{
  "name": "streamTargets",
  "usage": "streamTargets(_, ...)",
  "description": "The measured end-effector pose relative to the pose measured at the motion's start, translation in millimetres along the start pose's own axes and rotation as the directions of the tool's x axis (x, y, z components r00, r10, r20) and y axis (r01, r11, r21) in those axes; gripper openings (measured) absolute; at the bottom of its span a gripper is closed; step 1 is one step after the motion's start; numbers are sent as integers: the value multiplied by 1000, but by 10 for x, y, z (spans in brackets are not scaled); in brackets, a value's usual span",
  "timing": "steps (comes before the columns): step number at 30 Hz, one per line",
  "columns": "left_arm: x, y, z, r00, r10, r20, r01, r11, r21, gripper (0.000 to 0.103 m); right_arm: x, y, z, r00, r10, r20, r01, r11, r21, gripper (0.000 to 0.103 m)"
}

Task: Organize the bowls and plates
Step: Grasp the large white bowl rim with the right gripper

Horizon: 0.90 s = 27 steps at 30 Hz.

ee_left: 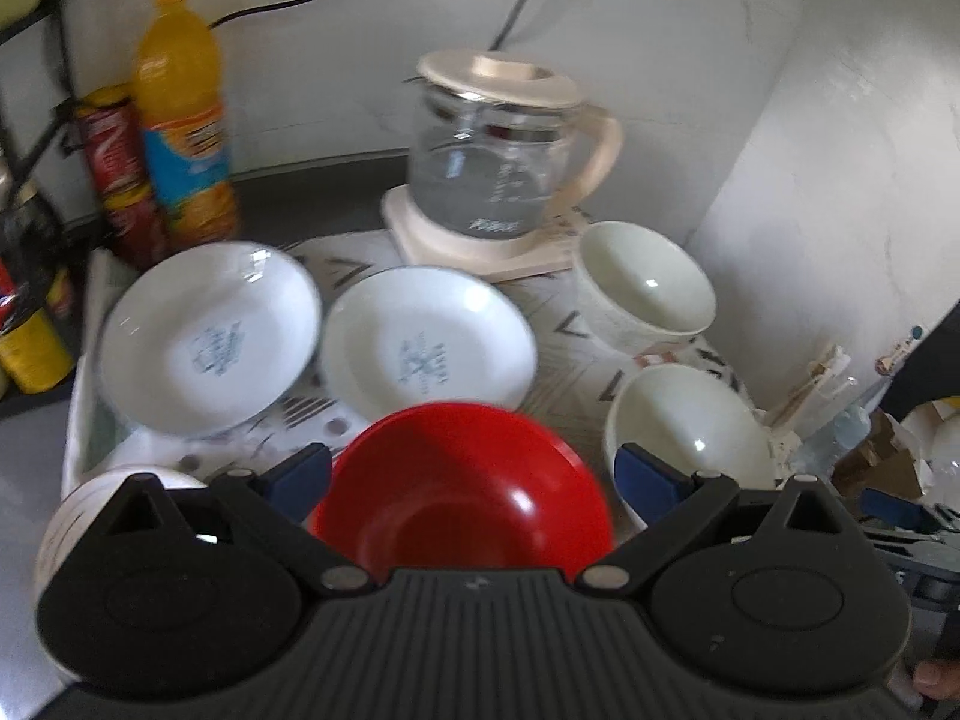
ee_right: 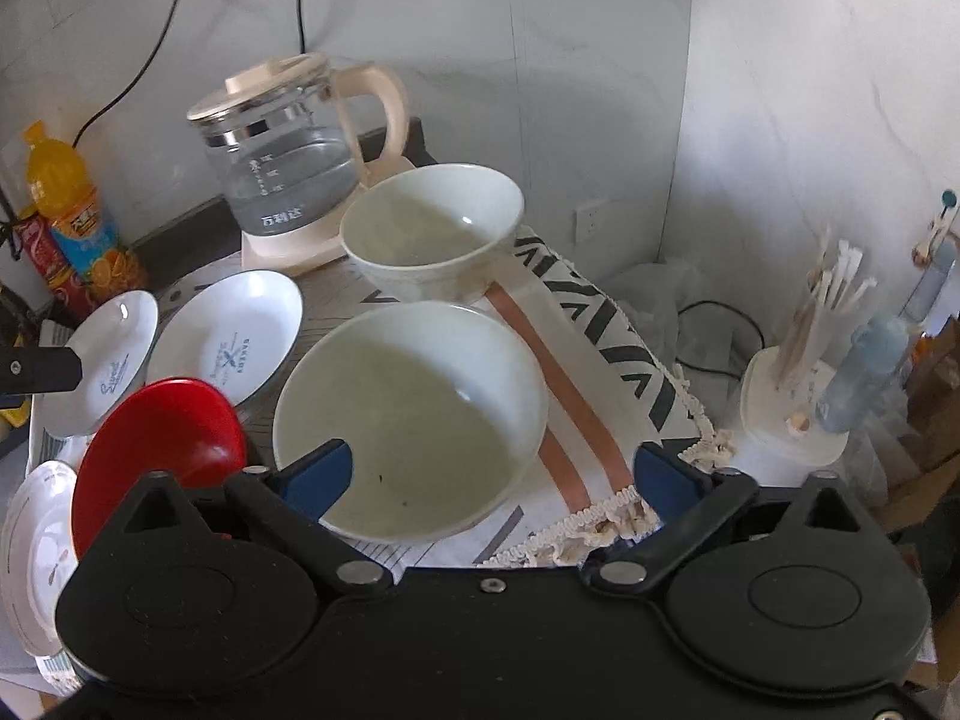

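Note:
On a patterned cloth [ee_right: 606, 324] lie two white plates with blue print [ee_left: 210, 339] [ee_left: 429, 342], a red bowl [ee_left: 462, 486], two cream bowls [ee_left: 645, 288] [ee_left: 690, 450] and a white bowl at the near left [ee_left: 66, 528]. My left gripper [ee_left: 474, 480] is open above the red bowl. My right gripper [ee_right: 489, 474] is open over the nearer cream bowl [ee_right: 408, 414]; the farther cream bowl [ee_right: 432, 228] stands behind it. The red bowl [ee_right: 162, 438] and both plates [ee_right: 111, 360] [ee_right: 234, 336] show at the left in the right wrist view.
A glass kettle [ee_left: 498, 174] on a cream base stands at the back. An orange juice bottle [ee_left: 180, 108] and red cans [ee_left: 117, 168] stand back left. A utensil holder [ee_right: 798, 384] and clutter sit at the right. Walls close the back and right.

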<state>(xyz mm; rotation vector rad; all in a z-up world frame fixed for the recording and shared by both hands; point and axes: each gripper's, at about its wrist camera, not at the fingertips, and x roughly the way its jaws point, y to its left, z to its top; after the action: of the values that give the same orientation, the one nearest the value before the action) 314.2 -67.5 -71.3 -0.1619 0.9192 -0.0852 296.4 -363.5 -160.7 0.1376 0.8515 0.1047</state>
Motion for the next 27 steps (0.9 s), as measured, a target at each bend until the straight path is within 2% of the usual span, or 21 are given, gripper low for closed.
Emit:
streamTargets(5,236,-188,101,999,-28,-21,28,999,28,97,215,-168,-10,999,41,-32,-40,999,34,84)
streamTargets(10,489,-379,145,996,-80,-34,81,996,44,93,408,-257,-13,997,56,-61,-54,998,44,66)
streamTargets(13,670,-482,140,994,-93,-61,97,994,57,82,500,-289,2,995,67,-78,-63,997,50,63)
streamTargets(14,735,-507,142,992,-103,-78,108,993,51,72,523,-302,6,994,70,-82,-66,997,49,61)
streamTargets(15,788,-531,145,989,-114,-93,118,992,48,67,552,-311,8,993,76,-86,-72,996,50,58)
streamTargets(19,943,-604,146,981,-151,-121,160,985,64,60,688,-344,8,990,87,-112,-79,995,66,44)
streamTargets(24,1207,-661,153,974,-158,-163,169,984,60,44,825,-350,-7,989,89,-118,-82,995,63,42)
streamTargets(27,1320,-690,139,971,-160,-175,173,983,63,40,901,-374,-11,983,123,-133,-111,990,90,35)
